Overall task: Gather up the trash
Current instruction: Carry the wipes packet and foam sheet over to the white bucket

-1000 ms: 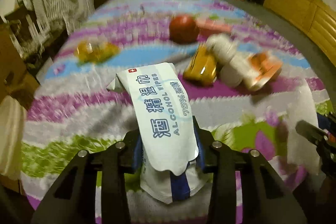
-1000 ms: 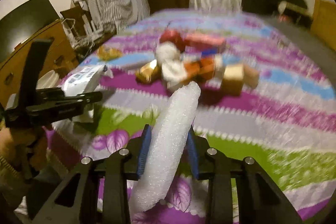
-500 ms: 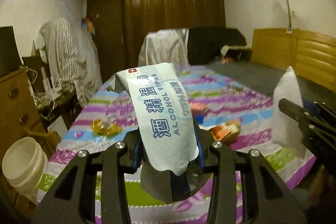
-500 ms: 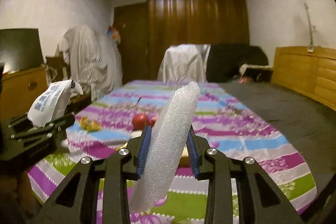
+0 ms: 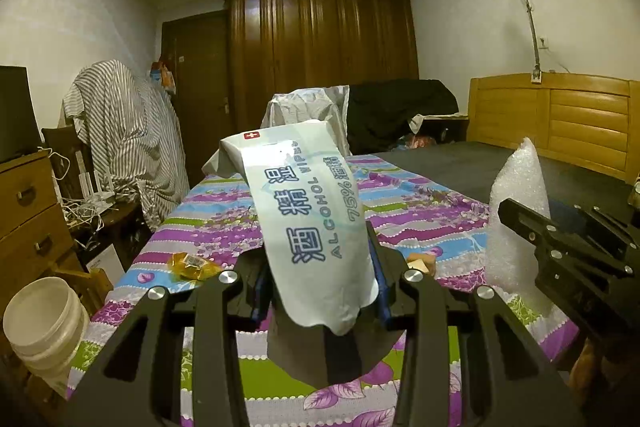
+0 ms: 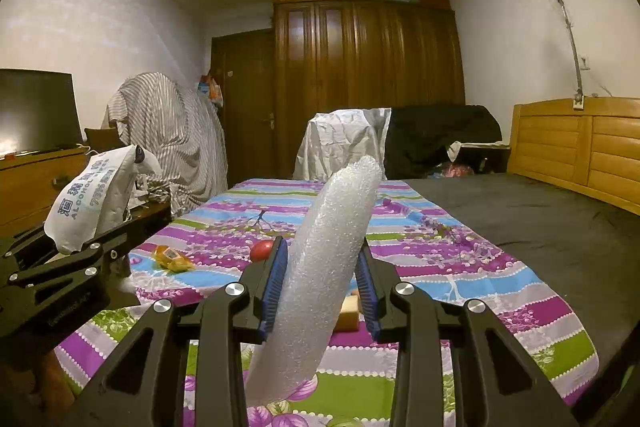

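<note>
My left gripper is shut on a white and blue alcohol wipes packet, held up above the near end of the table. My right gripper is shut on a rolled sheet of white foam wrap, also lifted. In the left wrist view the foam wrap and the right gripper show at the right. In the right wrist view the packet and the left gripper show at the left. A yellow wrapper lies on the flowered tablecloth.
A red apple and a tan block sit on the cloth behind my right fingers. White stacked tubs stand at the left of the table. A covered chair, a wardrobe and a bed lie beyond.
Both grippers have lifted from pointing down at the table to pointing level across the room, each still holding its item. In the last half second little has moved.
</note>
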Available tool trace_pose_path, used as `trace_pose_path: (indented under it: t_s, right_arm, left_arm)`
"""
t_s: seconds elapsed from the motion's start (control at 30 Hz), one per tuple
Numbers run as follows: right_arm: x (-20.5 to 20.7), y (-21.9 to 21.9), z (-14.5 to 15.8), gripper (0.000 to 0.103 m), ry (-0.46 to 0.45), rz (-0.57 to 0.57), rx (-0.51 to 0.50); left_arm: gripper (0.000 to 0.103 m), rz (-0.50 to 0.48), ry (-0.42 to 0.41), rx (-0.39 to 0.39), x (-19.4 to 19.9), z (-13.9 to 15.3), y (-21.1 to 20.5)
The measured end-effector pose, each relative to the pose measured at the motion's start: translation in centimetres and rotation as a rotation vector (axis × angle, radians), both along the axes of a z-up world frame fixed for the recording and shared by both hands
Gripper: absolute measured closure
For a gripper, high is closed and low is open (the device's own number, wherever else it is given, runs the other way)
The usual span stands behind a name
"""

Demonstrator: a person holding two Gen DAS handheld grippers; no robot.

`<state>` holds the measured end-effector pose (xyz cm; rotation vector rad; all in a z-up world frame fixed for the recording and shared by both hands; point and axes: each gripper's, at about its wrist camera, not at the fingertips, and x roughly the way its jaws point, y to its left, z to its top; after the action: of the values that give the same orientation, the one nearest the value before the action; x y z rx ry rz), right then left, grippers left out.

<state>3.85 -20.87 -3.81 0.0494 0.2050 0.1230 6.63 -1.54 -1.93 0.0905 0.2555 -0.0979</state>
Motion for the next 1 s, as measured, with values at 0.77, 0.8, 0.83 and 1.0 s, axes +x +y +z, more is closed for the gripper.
trace_pose_path:
  t_s: [0.77, 0.8, 0.83, 1.0]
  right_arm:
    - [6.5, 13.4, 6.2, 0.068, -0.009, 0.358, -0.023]
    - [6.8, 14.6, 6.6, 0.068, -0.010, 0.381, -0.024]
    - [7.1, 15.8, 7.0, 0.068, -0.011, 0.403, -0.026]
    - [8.3, 21.4, 8.3, 0.068, -0.001, 0.495, -0.040]
  left_arm:
    - [0.065, 0.309, -0.003, -0.034, 0.3, 3.4, 13.7]
    - [0.065, 0.323, -0.003, -0.036, 0.3, 3.5, 14.4]
    - [0.065, 0.343, -0.002, -0.040, 0.2, 3.6, 15.4]
    - [0.065, 0.425, 0.009, -0.044, 0.0, 3.9, 19.8]
